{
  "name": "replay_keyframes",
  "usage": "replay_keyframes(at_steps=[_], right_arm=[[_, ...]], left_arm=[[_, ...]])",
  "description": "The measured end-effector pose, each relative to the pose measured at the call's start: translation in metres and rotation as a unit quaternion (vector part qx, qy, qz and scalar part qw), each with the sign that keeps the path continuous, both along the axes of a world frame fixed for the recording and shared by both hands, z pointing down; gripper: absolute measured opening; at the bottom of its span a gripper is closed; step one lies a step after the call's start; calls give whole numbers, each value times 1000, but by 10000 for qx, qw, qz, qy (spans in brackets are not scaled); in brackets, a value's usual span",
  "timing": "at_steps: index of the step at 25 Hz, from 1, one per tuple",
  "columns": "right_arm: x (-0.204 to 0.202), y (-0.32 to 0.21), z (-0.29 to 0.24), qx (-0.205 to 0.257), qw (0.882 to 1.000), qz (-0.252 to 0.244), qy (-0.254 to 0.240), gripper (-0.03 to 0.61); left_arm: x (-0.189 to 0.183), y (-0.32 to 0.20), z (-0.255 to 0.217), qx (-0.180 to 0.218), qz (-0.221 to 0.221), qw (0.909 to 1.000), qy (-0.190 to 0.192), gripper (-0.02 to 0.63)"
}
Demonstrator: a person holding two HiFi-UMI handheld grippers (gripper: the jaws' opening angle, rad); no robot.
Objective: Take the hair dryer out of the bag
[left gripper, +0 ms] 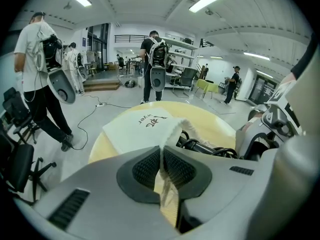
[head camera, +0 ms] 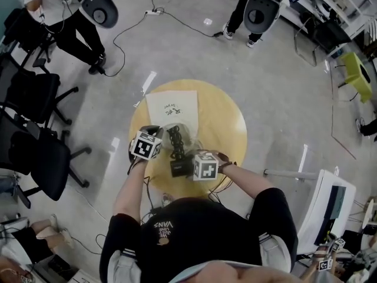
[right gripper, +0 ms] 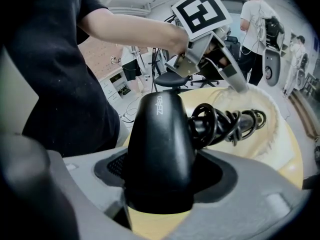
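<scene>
The right gripper (right gripper: pixel 160 186) clamps the black hair dryer (right gripper: pixel 159 134) while the left gripper (left gripper: pixel 162 173) pinches the bag (left gripper: pixel 175 131) at its edge.

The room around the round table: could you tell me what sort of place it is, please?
Probably an open lab or workshop used for recording sessions. Several people wear equipment backpacks, office chairs stand about, and a power strip with trailing cables lies on the bare floor.

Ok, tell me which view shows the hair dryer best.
Right gripper view: the hair dryer fills the frame, with its black body and coiled cord sharp. The head view shows it small and dark; the left gripper view shows only its cord behind the bag.
</scene>
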State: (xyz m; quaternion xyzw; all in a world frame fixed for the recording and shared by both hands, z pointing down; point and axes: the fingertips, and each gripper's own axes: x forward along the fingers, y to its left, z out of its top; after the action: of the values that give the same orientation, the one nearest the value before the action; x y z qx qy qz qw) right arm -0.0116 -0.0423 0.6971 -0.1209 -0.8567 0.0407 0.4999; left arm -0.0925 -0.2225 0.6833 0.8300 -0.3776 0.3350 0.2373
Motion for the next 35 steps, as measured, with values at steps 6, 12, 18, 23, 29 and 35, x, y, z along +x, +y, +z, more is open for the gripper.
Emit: replay_keyframes(at_steps=[6, 12, 18, 23, 29, 35], right_arm=[[6, 18, -3, -16, 9998, 217, -18, 350], [6, 29, -8, 12, 9989, 462, -69, 350], [7, 40, -14, 51, 9979, 634, -83, 350], [5, 52, -17, 65, 9974, 711, -84, 350], [4, 63, -27, 115, 9959, 884, -175, 350], [4, 71, -41, 204, 9938, 1038, -333, 350]], left_arm=[[5, 8, 2, 26, 125, 9998, -127, 35], [5, 13, 6, 213, 263, 9989, -325, 35], [11, 30, -5, 141, 351, 9988, -321, 35], [6, 38, -3, 190, 350, 9987, -322, 35], [4, 47, -5, 325, 403, 9983, -259, 53], [4, 54, -6, 418, 398, 9980, -246, 60]])
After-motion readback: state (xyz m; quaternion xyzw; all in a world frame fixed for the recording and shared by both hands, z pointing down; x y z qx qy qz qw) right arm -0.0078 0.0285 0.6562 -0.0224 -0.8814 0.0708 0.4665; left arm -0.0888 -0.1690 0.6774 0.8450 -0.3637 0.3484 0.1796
